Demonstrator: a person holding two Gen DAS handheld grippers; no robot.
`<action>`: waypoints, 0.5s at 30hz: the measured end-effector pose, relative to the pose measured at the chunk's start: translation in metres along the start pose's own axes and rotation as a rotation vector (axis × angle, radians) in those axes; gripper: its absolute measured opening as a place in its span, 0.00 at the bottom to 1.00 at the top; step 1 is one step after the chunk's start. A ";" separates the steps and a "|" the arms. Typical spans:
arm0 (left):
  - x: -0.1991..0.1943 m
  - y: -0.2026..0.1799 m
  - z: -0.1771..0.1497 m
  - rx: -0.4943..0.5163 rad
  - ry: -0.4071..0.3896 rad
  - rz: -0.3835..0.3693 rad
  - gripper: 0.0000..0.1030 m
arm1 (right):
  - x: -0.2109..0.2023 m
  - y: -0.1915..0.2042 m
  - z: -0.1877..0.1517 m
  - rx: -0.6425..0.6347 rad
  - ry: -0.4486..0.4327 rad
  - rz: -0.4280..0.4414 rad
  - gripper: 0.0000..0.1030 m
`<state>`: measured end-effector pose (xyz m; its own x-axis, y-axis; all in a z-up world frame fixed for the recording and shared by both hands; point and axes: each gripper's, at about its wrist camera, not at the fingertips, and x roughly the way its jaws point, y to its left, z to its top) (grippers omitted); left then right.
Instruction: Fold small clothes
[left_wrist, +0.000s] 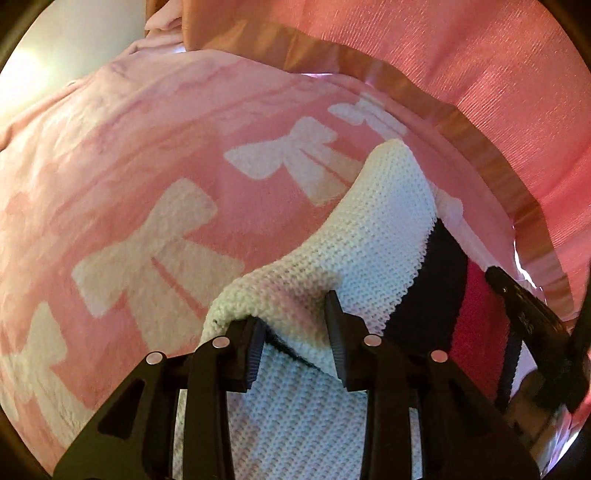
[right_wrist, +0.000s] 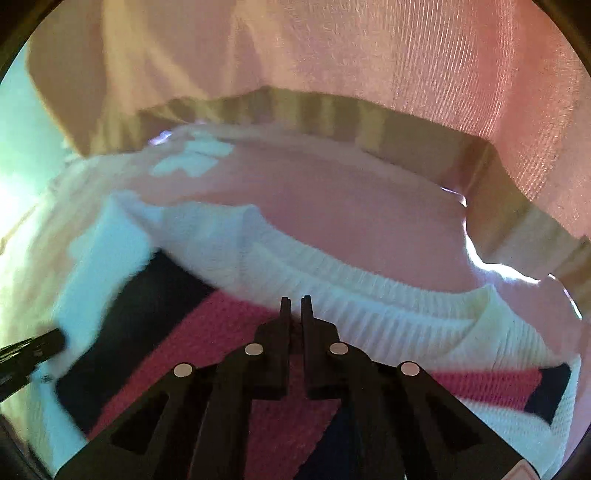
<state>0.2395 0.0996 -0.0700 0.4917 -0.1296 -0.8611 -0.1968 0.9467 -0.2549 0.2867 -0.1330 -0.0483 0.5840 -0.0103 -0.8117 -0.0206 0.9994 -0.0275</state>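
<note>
Sweater: a small knit sweater (left_wrist: 369, 229), cream with black and pink bands, lies on the blanket (left_wrist: 155, 155), partly lifted and doubled over on the left side.

Fold: the cream part rises in a hump above the left tongs (left_wrist: 297, 328), so a flap, probably a sleeve or side panel, looks to be mid-carry across the body; the fold is judged begun, not finished.

Left tongs: jaws stand apart with cream knit draped between and over them. Whether they truly pinch the cloth or only lift it from under I cannot tell, as the knit hides the pads.

Right tongs: the right tongs (right_wrist: 295, 306) have jaws drawn nearly together, only a thin slit between, low over the pink band just below the ribbed collar (right_wrist: 369, 291). They seem to pin or nip the body so it stays put while the other side is moved, though this view is blurred.

Blanket: pink with white bows, spread over the bed; soft, so the sweater may drag and bunch.

Beyond: a tan strip (left_wrist: 480, 147), then ribbed pink fabric (left_wrist: 480, 55) behind.
</note>
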 end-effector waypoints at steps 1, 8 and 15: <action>0.000 0.000 0.000 0.002 0.000 0.003 0.30 | 0.007 -0.002 -0.002 0.009 0.026 0.006 0.02; -0.003 -0.005 -0.004 0.032 -0.006 0.028 0.32 | -0.089 -0.043 -0.056 0.078 -0.033 0.052 0.02; -0.005 -0.020 -0.014 0.101 -0.031 0.070 0.40 | -0.121 -0.138 -0.136 0.229 0.091 -0.160 0.06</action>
<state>0.2291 0.0775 -0.0669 0.5061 -0.0550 -0.8607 -0.1454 0.9782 -0.1480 0.1090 -0.2744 -0.0255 0.4899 -0.1605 -0.8569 0.2555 0.9662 -0.0349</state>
